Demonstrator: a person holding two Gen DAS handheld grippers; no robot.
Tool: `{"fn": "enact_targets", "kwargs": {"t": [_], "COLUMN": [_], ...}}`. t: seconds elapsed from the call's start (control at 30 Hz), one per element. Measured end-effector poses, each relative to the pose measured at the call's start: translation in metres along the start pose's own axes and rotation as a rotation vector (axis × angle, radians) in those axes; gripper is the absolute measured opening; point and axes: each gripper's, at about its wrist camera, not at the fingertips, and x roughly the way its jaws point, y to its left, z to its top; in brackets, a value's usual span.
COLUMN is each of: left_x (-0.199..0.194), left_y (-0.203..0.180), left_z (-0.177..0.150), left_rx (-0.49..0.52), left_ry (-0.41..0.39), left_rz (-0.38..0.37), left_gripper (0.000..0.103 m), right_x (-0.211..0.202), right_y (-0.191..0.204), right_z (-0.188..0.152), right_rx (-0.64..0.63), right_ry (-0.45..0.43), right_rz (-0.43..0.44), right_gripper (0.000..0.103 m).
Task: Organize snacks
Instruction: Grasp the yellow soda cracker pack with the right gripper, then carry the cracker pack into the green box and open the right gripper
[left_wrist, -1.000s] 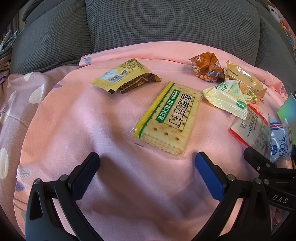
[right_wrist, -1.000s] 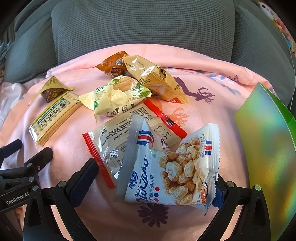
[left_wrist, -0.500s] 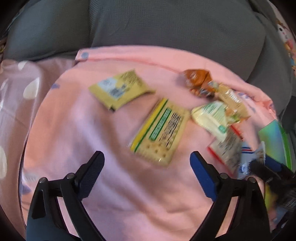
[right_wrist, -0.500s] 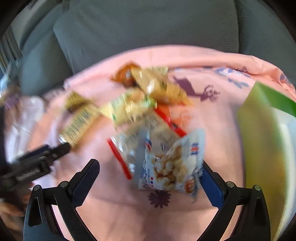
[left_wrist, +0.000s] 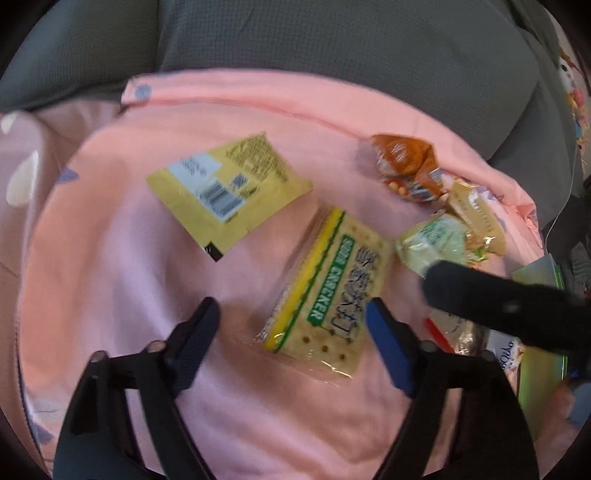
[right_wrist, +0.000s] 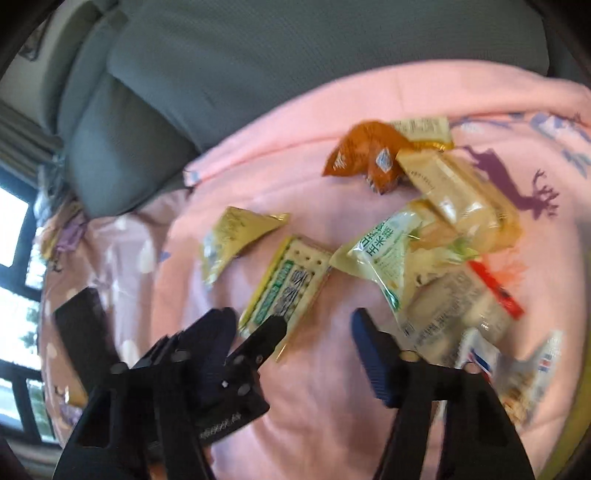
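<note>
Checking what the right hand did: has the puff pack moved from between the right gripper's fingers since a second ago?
Yes. The puff pack now lies right of the right gripper, whose closing jaws are empty, by the pink sheet.

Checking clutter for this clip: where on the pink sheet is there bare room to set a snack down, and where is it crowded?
Bare sheet lies left of the soda cracker pack and below the yellow packet, and also near the camera, under the left hand-held gripper. Right of the crackers is crowded: the green packet, tan packet and orange packet overlap.
</note>
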Motion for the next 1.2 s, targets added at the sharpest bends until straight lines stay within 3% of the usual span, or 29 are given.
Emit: {"fn": "enact_targets", "kwargs": {"t": [0.1,0.17,0.2,0.27,0.43,0.77,1.03,1.2], "left_x": [0.001,0.001,0.001,0.001,-0.008,-0.068,-0.114,-0.120], "left_y": [-0.002,-0.005,-0.007,-0.011,-0.024,-0.059,-0.130,-0.176], "left_z": [0.001,0.001,0.000,-0.001,-0.006,-0.034,-0.056,-0.062], "left_rx": [0.012,0.018,0.020,0.028,0.084,0.168,0.292,0.374], "left_ry": [-0.022,-0.027,-0.027,-0.029,-0.053,-0.203,-0.300,-0.316], "left_rz": [-0.020,-0.045,-0.074,-0.097,-0.065,-0.144,-0.197,-0.228], "left_gripper": [0.074,0.064,0.053,0.050,0.042,0.039,0.038,0.036], "right_x": [0.027,0.037,0.040,0.042,0.037,-0.042,-0.123,-0.162], "right_y": [0.000,-0.001,-0.002,0.000,0.004,0.017,-0.007,-0.033], "right_z": [0.001,0.003,0.003,0.004,-0.001,-0.034,-0.062,-0.068], "right_rx": [0.005,0.012,0.014,0.012,-0.009,-0.073,-0.030,0.002], "right_ry": [0.068,0.076,0.073,0.059,0.028,-0.156,-0.328,-0.406], "right_rz": [0.036,0.056,0.063,0.072,0.046,-0.019,0.004,-0.020], "right_gripper": [0.060,0.060,0.060,0.060,0.057,0.057,0.057,0.057]}}
